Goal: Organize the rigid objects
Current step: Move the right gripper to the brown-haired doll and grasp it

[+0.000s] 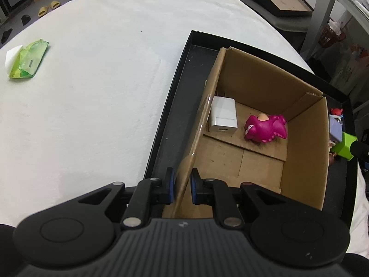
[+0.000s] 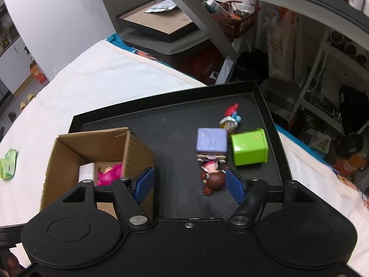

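Surface: a desk covered in white cloth, rounded by the lens. On it lies a shallow black tray; a green packet with a white flap lies well apart from the tray, toward the desk's far left.

Room: beyond the desk edge, the left wrist view shows flooring with a pair of yellow slippers. The right wrist view shows a grey metal shelving frame, a red basket of goods beneath it, and stacked flat black trays behind the desk.

Tray contents: an open cardboard box stands upright in the tray's left portion. Inside, on its floor, a white charger block rests against the left wall, and a magenta toy figure lies just beside it, apart. On the bare tray to the right of the box: a green cube tin, a lilac cube touching or nearly touching it, a small red-and-blue figure behind them, and a brown-haired figurine in front of the lilac cube.

Left claw: its blue pads are pressed onto the box's near left wall, one pad either side of the cardboard, pinching it.

Right claw: spread wide, holding nothing, above the tray. Its right pad stands just beside the brown-haired figurine; whether it touches cannot be told. Its left pad overlaps the box's right wall in the view.
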The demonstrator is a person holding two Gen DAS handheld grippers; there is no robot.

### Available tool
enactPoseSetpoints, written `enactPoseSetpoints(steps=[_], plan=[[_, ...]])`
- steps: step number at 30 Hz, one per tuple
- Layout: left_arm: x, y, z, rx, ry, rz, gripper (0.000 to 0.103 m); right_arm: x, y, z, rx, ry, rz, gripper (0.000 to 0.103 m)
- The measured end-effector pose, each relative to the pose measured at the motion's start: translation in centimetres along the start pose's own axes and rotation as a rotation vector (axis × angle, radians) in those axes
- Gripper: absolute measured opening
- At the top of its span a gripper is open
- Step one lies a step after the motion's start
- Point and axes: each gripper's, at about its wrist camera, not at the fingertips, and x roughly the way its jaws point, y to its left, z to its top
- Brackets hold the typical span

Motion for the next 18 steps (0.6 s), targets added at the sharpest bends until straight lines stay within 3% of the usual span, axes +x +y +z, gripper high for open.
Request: enactPoseSetpoints(steps=[11, 14, 18], plan=[[-0.3, -1.2, 0.5, 0.06, 0.003, 0.065, 0.02, 1.5, -3.9, -1.9, 0.097, -0.018, 0.044, 0.085], [-0.2, -1.6, 0.6, 0.082, 0.004, 0.095, 0.024, 2.3, -4.3, -2.5, 0.107, -0.022, 0.055, 0.085], [-0.3, -2.0, 0.7, 0.103, -0.001, 0.132, 0.041, 3.4, -4.8, -3.1, 0.14, -0.028, 0.081, 0.085]])
